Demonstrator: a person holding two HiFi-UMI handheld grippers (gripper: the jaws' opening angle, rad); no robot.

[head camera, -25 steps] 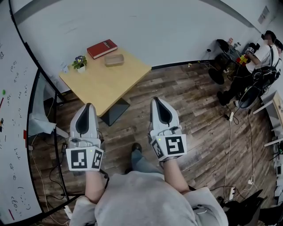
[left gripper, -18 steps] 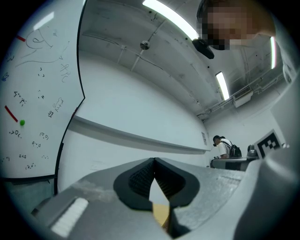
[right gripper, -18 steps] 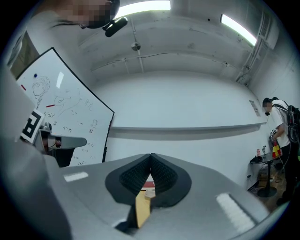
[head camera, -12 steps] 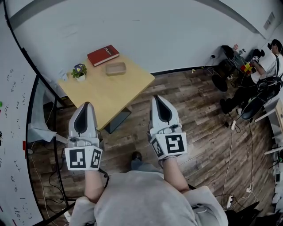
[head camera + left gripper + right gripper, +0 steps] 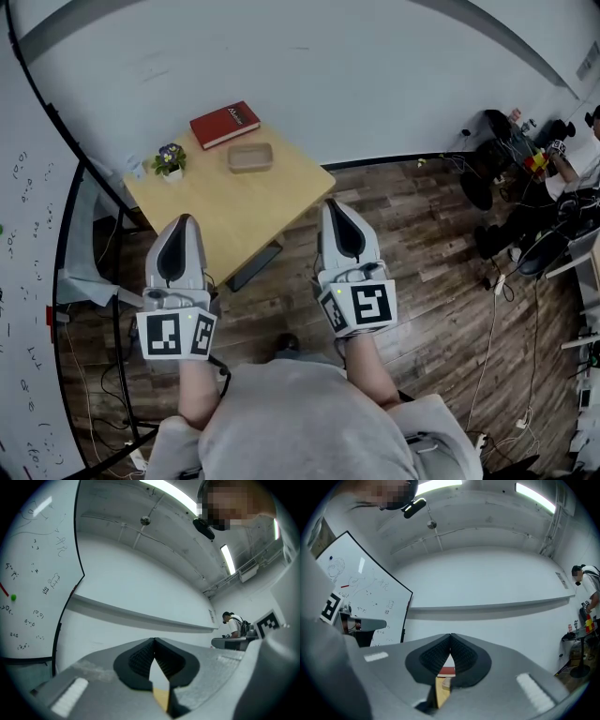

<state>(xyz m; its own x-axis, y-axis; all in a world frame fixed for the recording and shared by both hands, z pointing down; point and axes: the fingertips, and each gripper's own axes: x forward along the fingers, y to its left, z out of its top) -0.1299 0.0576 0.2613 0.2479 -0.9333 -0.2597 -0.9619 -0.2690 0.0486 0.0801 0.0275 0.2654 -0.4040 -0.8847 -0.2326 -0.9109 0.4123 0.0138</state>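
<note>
Scribbled whiteboard (image 5: 28, 281) at left. Cables (image 5: 495, 305) trail across the wood floor (image 5: 422, 244) at right. A person in white (image 5: 589, 590) is beyond them.

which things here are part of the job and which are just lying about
In hand: left gripper, right gripper, jaws shut on nothing; nearest them the table, red book, tan tray, potted plant.
Lying about: whiteboard, floor cables.
</note>
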